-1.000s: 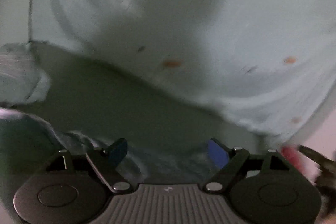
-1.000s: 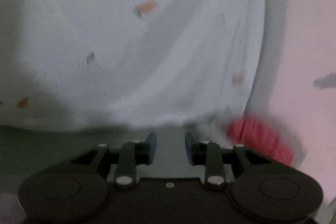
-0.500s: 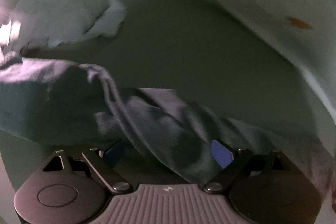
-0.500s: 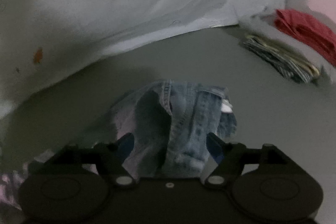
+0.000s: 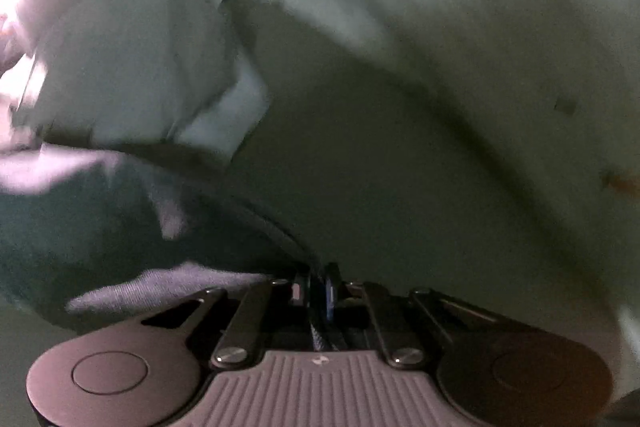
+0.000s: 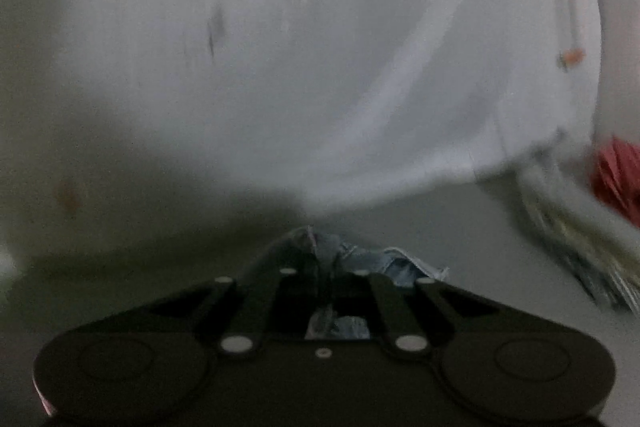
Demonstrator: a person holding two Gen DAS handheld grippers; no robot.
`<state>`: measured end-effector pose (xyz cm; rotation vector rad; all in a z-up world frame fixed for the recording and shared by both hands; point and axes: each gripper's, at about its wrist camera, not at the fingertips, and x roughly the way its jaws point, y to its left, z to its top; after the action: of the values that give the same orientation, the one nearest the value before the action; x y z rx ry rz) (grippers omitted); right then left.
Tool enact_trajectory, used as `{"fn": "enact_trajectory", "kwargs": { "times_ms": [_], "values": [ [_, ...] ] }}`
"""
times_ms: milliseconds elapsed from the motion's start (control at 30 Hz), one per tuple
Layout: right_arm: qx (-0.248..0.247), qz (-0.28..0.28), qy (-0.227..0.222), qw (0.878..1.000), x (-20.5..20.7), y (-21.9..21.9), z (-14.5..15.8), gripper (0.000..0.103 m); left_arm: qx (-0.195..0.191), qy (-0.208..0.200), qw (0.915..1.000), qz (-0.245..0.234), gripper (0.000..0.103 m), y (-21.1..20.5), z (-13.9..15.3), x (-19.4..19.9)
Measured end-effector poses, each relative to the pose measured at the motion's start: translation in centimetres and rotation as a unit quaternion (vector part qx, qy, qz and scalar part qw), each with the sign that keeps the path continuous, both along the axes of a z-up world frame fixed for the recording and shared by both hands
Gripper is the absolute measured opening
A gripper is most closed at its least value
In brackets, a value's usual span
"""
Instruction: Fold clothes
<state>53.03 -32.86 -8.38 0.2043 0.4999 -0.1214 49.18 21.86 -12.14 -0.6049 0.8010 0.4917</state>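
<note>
The left gripper [image 5: 320, 291] was pressed together on a dark teal garment [image 5: 92, 227], which trailed away to its left over the grey-green surface [image 5: 380, 187]. The right gripper [image 6: 324, 279] pinched bunched blue denim [image 6: 396, 267] (blurred) at its fingertips. A pale sheet [image 6: 320, 47] hung behind, folded clothes [image 6: 580, 235] far right.

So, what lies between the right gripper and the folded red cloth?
In the right wrist view, only bare grey surface and a striped folded garment separate the right gripper from the red cloth.
</note>
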Motion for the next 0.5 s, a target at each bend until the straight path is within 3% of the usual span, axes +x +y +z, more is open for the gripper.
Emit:
{"fn": "enact_trajectory", "kwargs": {
  "times_ms": [133, 233, 333, 433, 467, 500],
  "values": [
    [0.017, -0.002, -0.118, 0.993, 0.5, -0.9, 8.5, 0.005, -0.007, -0.111, 0.9938, -0.005, 0.006, 0.4, 7.7, 3.0],
    [0.042, -0.005, -0.209, 0.977, -1.9, -3.1, 14.3, 0.005, -0.011, -0.209, 0.9777, -0.013, 0.007, -0.2, 14.4, 2.2],
    [0.038, -0.021, -0.262, 0.964, -5.9, -5.0, 16.5, 0.005, -0.003, -0.275, 0.961, -0.031, 0.007, -1.3, 18.1, -1.4],
    [0.016, -0.049, -0.245, 0.968, -10.4, -6.9, 14.6, 0.005, -0.022, -0.27, 0.961, -0.054, 0.009, -2.0, 17.1, -5.8],
    [0.012, -0.057, -0.23, 0.971, -11.9, -7.6, 13.2, 0.005, -0.034, -0.248, 0.9662, -0.063, 0.009, -2.1, 15.5, -7.3],
    [0.017, -0.069, -0.188, 0.98, -13.1, -8.3, 10.6, 0.006, -0.043, -0.212, 0.9736, -0.072, 0.01, -2.4, 13.4, -8.9]
  ]
}}
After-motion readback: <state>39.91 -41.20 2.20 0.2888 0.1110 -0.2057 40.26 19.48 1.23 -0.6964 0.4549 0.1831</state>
